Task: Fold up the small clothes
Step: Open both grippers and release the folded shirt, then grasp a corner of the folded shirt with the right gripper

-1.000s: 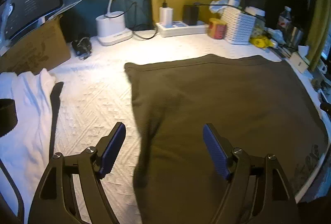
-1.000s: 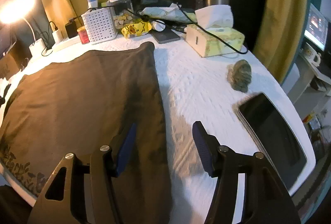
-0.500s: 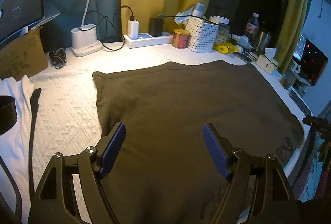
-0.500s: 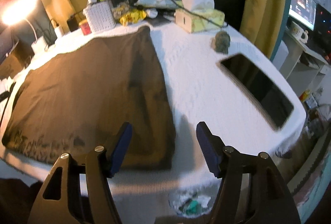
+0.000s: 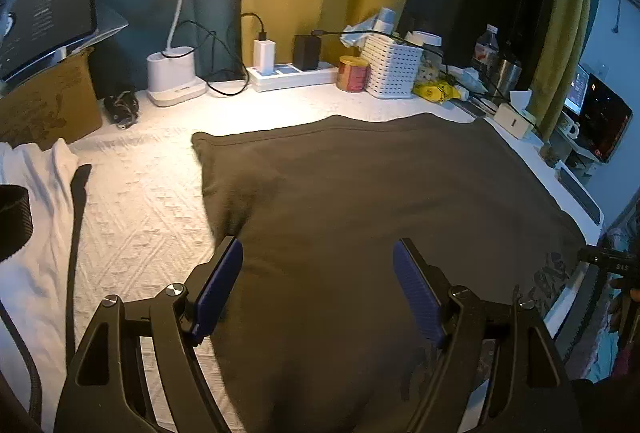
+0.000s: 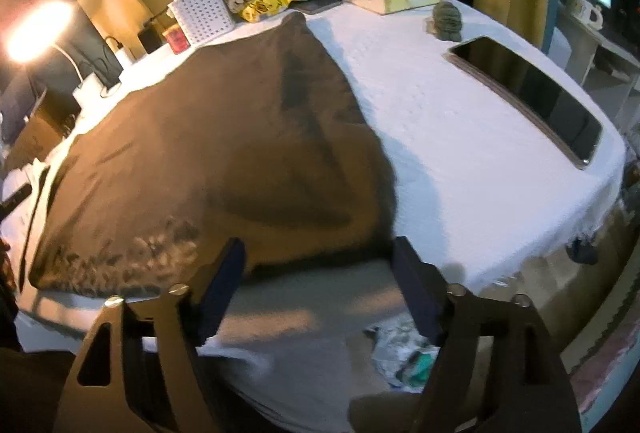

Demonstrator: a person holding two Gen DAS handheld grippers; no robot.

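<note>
a white textured tablecloth (image 5: 132,201) covers the table, and the dark brown garment (image 5: 360,201) lies spread flat across its middle, its printed hem at the near edge. a white garment (image 5: 36,233) lies at the far left. a black tablet (image 6: 532,93) rests to the brown garment's right, well apart. your left gripper (image 5: 318,285) hovers over the brown cloth, fingers spread, pinching nothing. your right gripper (image 6: 318,281) sits at the garment's near right corner; its jaws have just been opening and now stand wide, with nothing pressed between them.
</note>
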